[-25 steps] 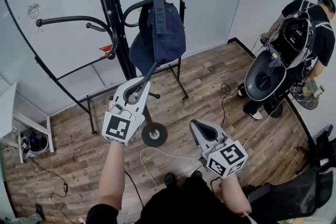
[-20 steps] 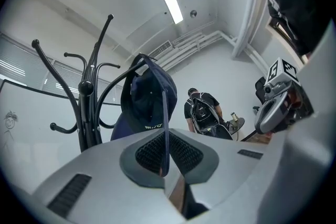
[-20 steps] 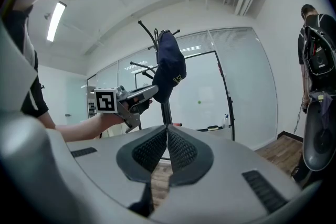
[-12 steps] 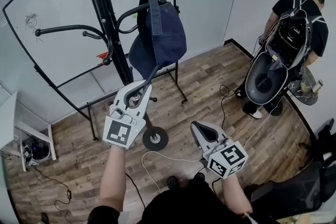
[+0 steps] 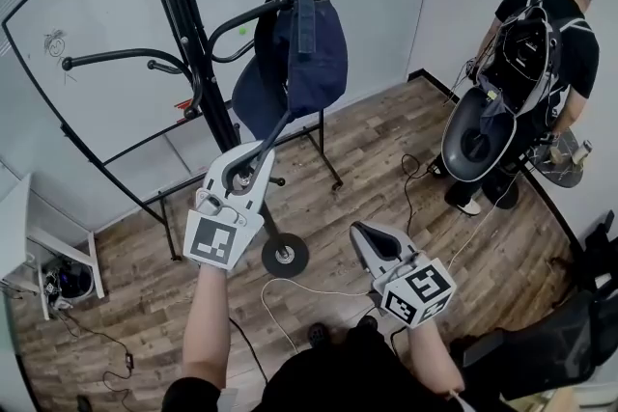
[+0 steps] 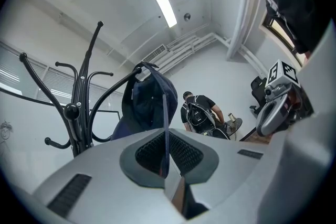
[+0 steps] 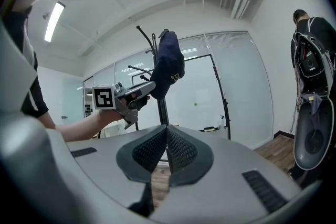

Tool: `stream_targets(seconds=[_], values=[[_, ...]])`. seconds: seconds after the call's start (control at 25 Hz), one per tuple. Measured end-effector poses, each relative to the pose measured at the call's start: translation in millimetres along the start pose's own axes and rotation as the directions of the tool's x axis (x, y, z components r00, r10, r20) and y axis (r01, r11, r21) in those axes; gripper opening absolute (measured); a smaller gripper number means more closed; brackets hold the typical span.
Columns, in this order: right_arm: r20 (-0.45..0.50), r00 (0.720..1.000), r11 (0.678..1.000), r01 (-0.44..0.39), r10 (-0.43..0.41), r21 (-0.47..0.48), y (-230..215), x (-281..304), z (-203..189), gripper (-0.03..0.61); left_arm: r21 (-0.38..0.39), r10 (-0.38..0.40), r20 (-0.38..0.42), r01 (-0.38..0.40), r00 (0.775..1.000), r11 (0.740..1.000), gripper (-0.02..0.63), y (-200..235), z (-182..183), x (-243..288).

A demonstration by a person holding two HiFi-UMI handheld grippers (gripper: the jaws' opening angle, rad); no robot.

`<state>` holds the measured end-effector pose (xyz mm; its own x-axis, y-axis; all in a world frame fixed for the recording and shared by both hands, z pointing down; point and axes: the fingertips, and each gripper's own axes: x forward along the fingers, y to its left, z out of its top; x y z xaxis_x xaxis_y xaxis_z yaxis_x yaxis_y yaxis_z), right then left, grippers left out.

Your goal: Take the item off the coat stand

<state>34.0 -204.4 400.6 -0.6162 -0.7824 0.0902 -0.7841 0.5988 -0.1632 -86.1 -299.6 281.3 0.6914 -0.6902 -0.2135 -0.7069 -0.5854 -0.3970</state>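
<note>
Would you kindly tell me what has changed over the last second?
The left gripper, shut on the brim of the cap throughout, has risen a little, nudging it up and outward to the tip of its hook. The right gripper stayed shut and empty; the coat stand did not move.

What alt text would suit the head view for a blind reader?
Seen from above, the left gripper pinches the brim of a navy cap hanging on a black coat stand. The right gripper is shut and empty; another person stands at right.
</note>
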Motion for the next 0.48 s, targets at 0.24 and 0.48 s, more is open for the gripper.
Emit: stream_targets(seconds=[0.24,0.48], values=[[-0.006,1.0,1.0,0.004,-0.004,-0.002,5.0,0.8,3.7,0.032,-0.005,-0.028,-0.011,0.028,1.0,1.0,0.031,-5.7,-4.5,-1.2],[-0.019,1.0,1.0,-0.016,0.016,0.004,13.2,1.1,20.6,0.032,-0.065,-0.03,-0.02,0.029,0.999,0.997,0.031,-17.5,-0.3,-8.1]])
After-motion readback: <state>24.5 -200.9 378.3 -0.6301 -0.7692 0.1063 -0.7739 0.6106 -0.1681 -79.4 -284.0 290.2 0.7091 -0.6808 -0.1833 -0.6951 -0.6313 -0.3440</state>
